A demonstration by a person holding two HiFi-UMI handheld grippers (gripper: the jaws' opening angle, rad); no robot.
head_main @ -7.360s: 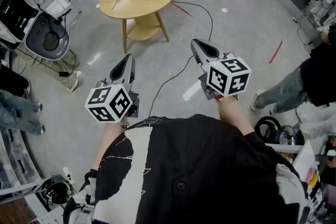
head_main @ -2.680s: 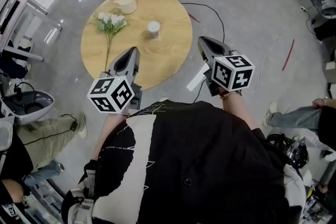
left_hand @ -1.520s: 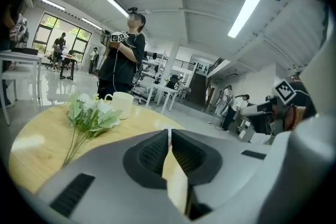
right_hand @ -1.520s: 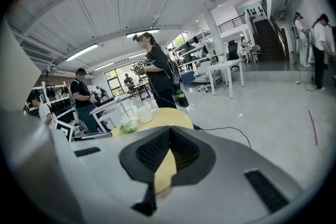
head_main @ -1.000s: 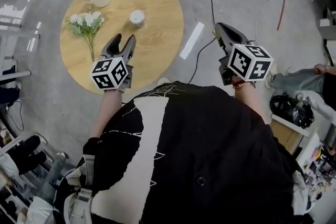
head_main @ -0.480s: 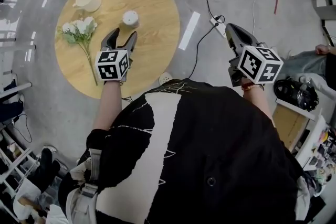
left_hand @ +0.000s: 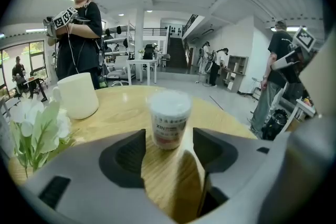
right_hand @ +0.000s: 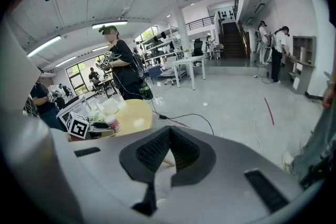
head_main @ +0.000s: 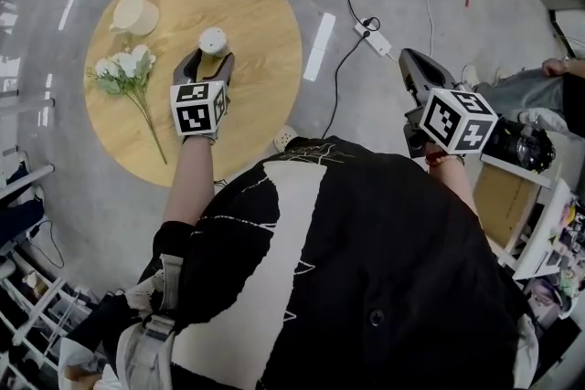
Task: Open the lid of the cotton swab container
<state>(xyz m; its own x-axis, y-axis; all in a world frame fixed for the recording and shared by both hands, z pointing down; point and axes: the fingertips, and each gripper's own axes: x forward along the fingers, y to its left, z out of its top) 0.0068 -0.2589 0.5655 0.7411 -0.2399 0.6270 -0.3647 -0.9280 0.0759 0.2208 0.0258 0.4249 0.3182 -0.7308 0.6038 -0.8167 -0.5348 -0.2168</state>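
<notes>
The cotton swab container (head_main: 212, 40), a small clear tub with a white lid on, stands upright on the round wooden table (head_main: 256, 59). My left gripper (head_main: 205, 61) is over the table right behind it, and its jaws are opening. In the left gripper view the container (left_hand: 169, 118) stands at the mouth of the left gripper (left_hand: 168, 145); the dark pads (left_hand: 128, 152) flank it without touching. My right gripper (head_main: 409, 61) hangs over the floor to the right of the table. In its own view the right gripper (right_hand: 169, 132) is shut with nothing between its pads.
A white cup (head_main: 134, 14) and a bunch of white flowers (head_main: 123, 73) lie left of the container on the table. A power strip (head_main: 370, 36) with a cable lies on the floor. A person (left_hand: 79, 34) stands beyond the table.
My left gripper has moved forward up to the container and its jaws have spread wider. The right gripper has stayed shut out to the right of the table.
</notes>
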